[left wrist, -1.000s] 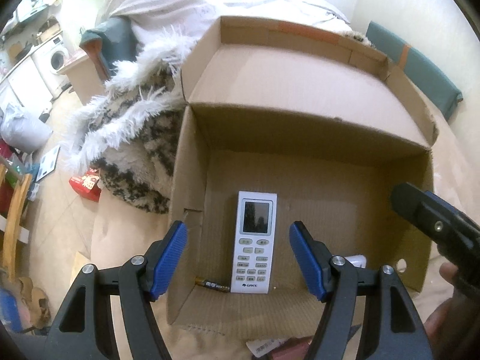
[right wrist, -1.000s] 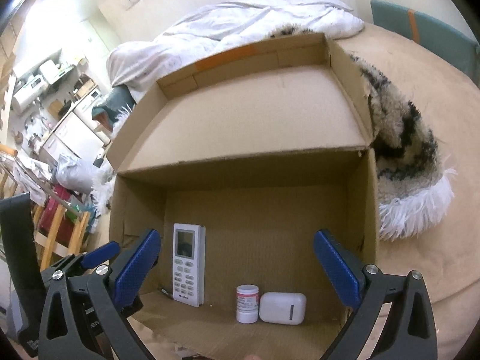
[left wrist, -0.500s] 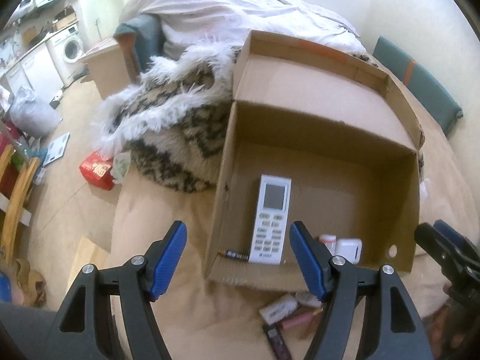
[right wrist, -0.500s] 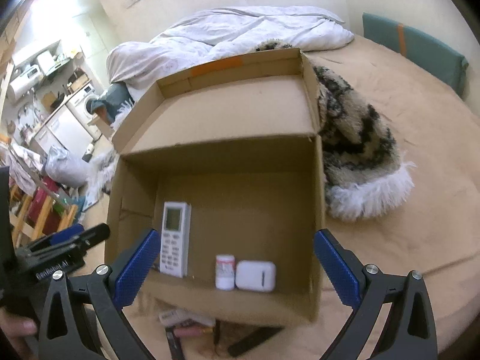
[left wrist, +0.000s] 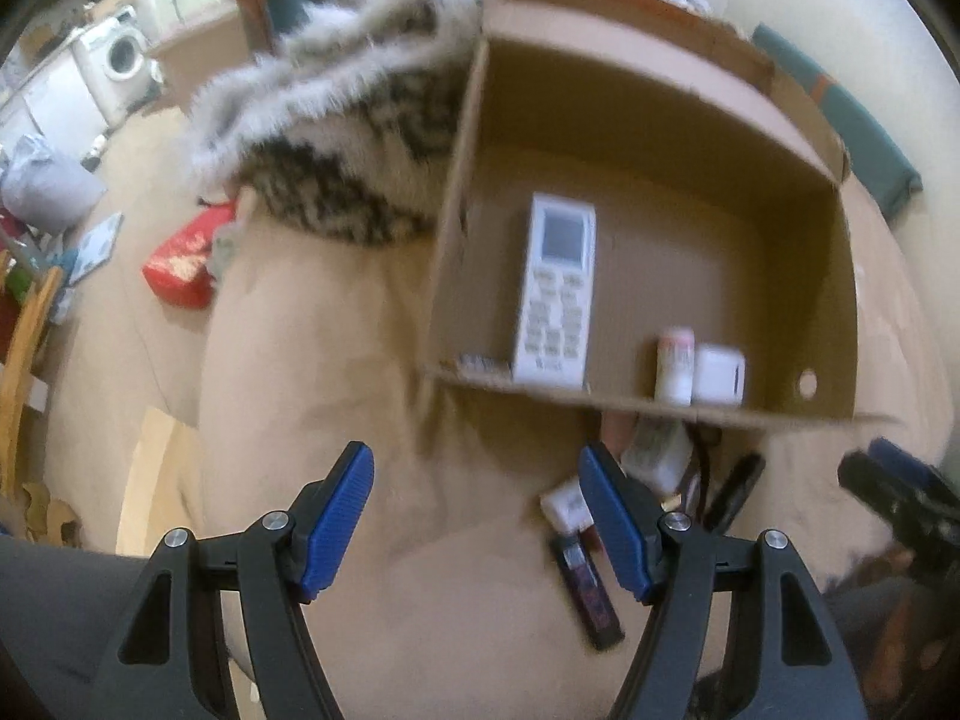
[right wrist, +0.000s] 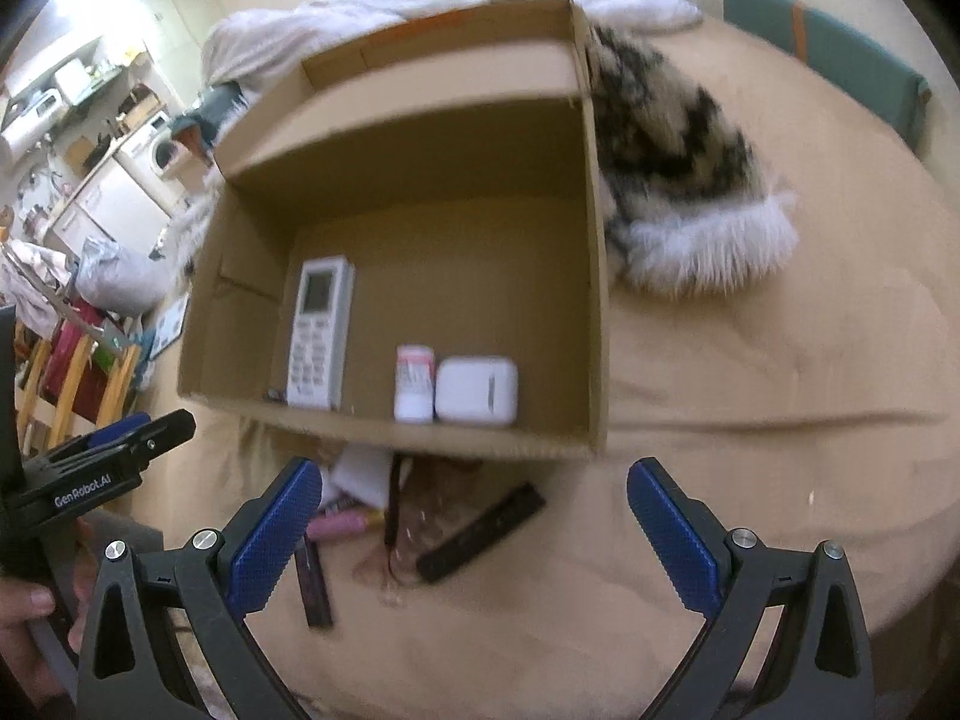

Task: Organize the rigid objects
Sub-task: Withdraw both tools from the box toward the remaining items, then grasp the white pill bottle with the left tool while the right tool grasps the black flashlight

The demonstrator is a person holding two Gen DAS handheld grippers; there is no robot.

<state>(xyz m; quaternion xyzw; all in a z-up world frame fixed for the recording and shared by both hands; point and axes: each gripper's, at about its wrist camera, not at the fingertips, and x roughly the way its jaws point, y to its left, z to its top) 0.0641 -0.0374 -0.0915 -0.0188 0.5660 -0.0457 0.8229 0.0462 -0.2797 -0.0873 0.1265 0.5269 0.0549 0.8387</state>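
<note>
both grippers empty, loose items just ahead by the box

right gripper [right wrist: 474, 531] gapes wide, left gripper [left wrist: 477, 519] half open; black bar [right wrist: 480, 531] lies slanted between the right's fingers at lower centre, nearer it; box [right wrist: 591, 324] above.

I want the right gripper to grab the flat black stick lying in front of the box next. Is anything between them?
Nothing visible: the right gripper hangs open above the black stick, bare bedspread around it.

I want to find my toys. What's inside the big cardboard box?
Inside the cardboard box: a white remote, a small white bottle, a white case and something tiny beside the remote. The near wall hides the floor just behind it.
</note>
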